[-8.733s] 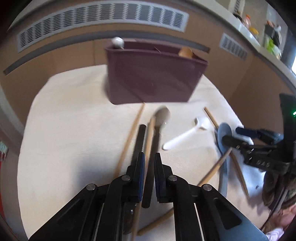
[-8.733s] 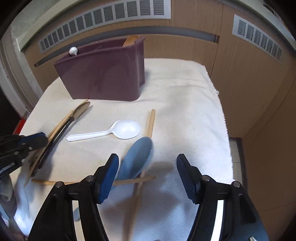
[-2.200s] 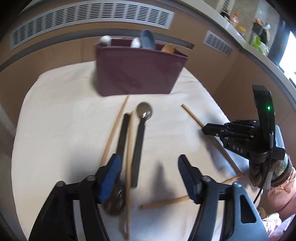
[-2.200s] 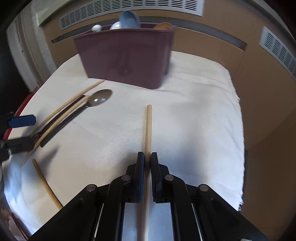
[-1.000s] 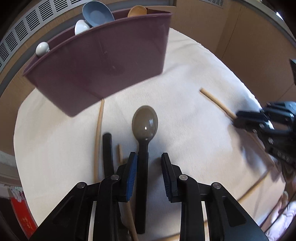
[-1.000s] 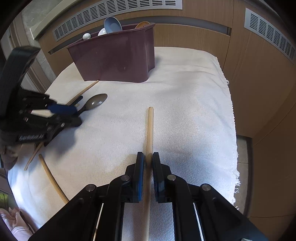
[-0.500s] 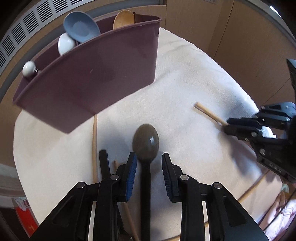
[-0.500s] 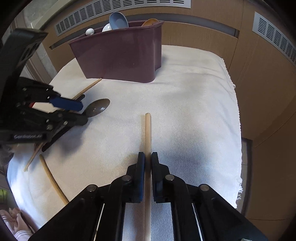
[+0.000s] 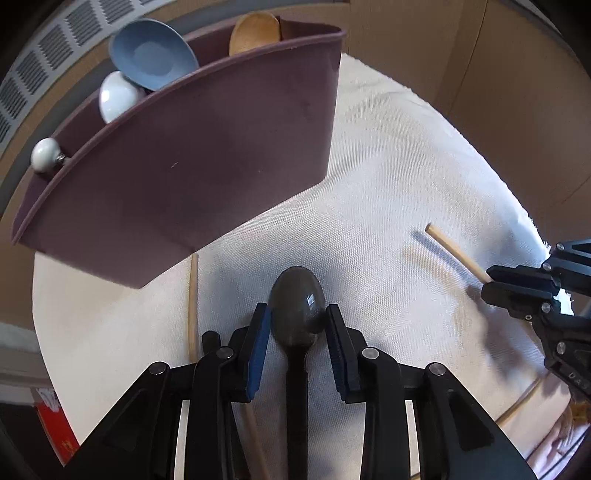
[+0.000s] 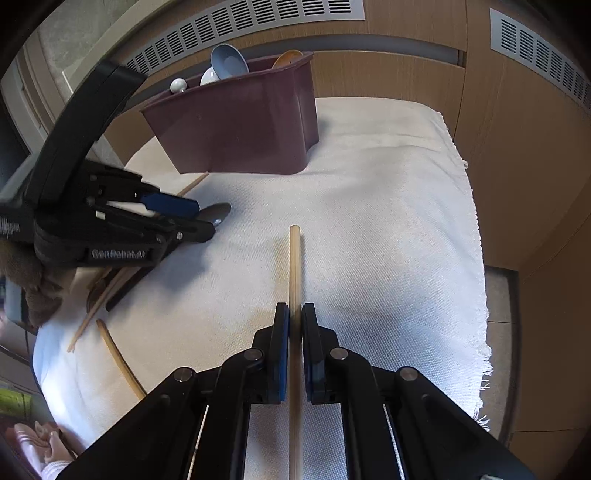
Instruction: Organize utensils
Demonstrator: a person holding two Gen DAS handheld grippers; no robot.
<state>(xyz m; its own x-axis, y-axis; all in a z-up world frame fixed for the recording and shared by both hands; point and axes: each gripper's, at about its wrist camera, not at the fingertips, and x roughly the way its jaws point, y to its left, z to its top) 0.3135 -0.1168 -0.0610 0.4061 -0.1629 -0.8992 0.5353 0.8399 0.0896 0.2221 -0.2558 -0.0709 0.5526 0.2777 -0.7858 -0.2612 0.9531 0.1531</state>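
Observation:
A dark maroon utensil bin (image 9: 192, 158) stands on the white cloth (image 9: 388, 177) and holds a blue spoon (image 9: 153, 59), a white spoon (image 9: 118, 96) and a wooden spoon (image 9: 255, 33). My left gripper (image 9: 297, 317) is shut on a dark grey spoon (image 9: 297, 306), its bowl between the blue pads, lifted just in front of the bin. My right gripper (image 10: 294, 317) is shut on a wooden chopstick (image 10: 294, 258) that points toward the bin (image 10: 240, 125). The left gripper also shows in the right wrist view (image 10: 199, 218).
More wooden chopsticks (image 9: 192, 295) and a black utensil handle (image 9: 208, 338) lie on the cloth under the left gripper. Another chopstick (image 10: 120, 362) lies near the cloth's front left. Wooden panels with vents (image 10: 258, 22) stand behind the bin. The cloth's fringed edge (image 10: 480, 295) is at the right.
My left gripper has lifted the dark grey spoon and carried it closer to the bin. My right gripper has held the chopstick and raised it slightly.

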